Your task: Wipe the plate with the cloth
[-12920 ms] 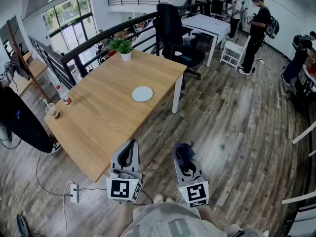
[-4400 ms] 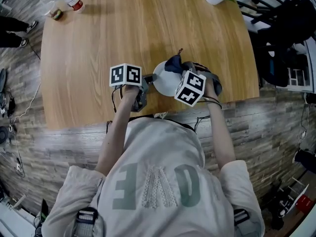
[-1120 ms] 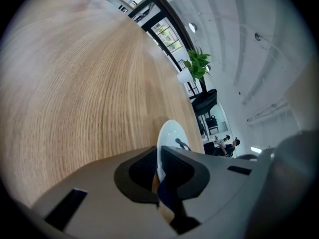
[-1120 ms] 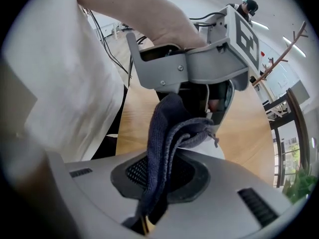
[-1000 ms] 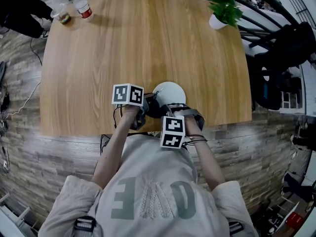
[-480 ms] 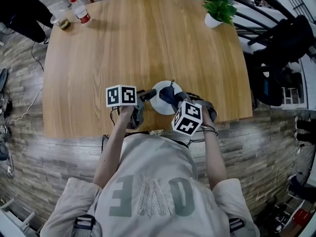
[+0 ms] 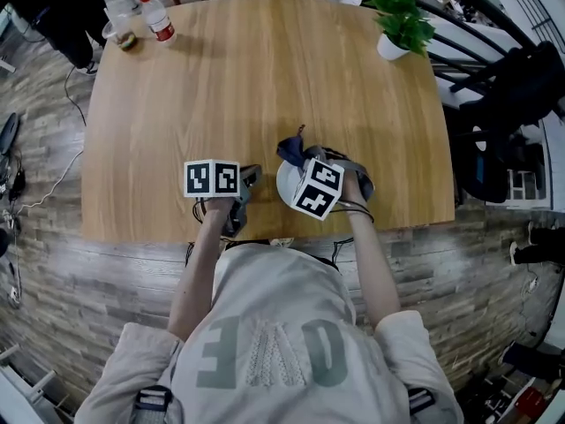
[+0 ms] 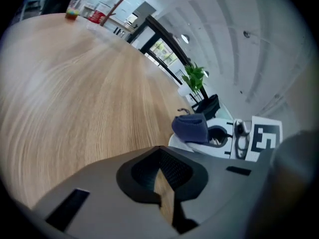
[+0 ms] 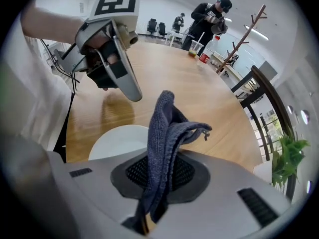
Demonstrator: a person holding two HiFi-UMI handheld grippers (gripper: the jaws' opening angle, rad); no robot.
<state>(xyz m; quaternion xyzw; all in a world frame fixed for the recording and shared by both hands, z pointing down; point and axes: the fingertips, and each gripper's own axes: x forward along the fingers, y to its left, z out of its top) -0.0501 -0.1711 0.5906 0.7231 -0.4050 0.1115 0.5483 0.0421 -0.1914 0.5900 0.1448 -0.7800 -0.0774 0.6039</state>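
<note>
Closest to us, at the near edge of the table [image 7: 265, 69], we are holding one tool in each hand. Our left gripper [image 7: 248, 175] is hanging just left of the plate [image 7: 284, 182], clear of its rim. Its jaws are pressed fully together with nothing between them, and only wood grain is showing through the slit. We are probably parking it there to leave the wiping hand room, while staying close enough to steady the plate if it slides.

Our right gripper [image 7: 297, 154] is pointing steeply down over the plate. Its jaws are clamped on the blue cloth [image 9: 167, 128], which is pinched low so that a loose fold is sticking out past the tips. That free fold looks like the working part, so the soft fabric rather than hard plastic would be meeting the plate. The cloth is bunching towards the plate's far rim, and we cannot tell whether it is pressing on the surface.

The plate itself is lying flat near the table's front edge, largely under our right hand.

Further off, the table is running bare to its back edge, where a potted plant [image 7: 402, 16], a bottle [image 7: 159, 18] and a cup [image 7: 119, 32] are standing well apart from our work.
</note>
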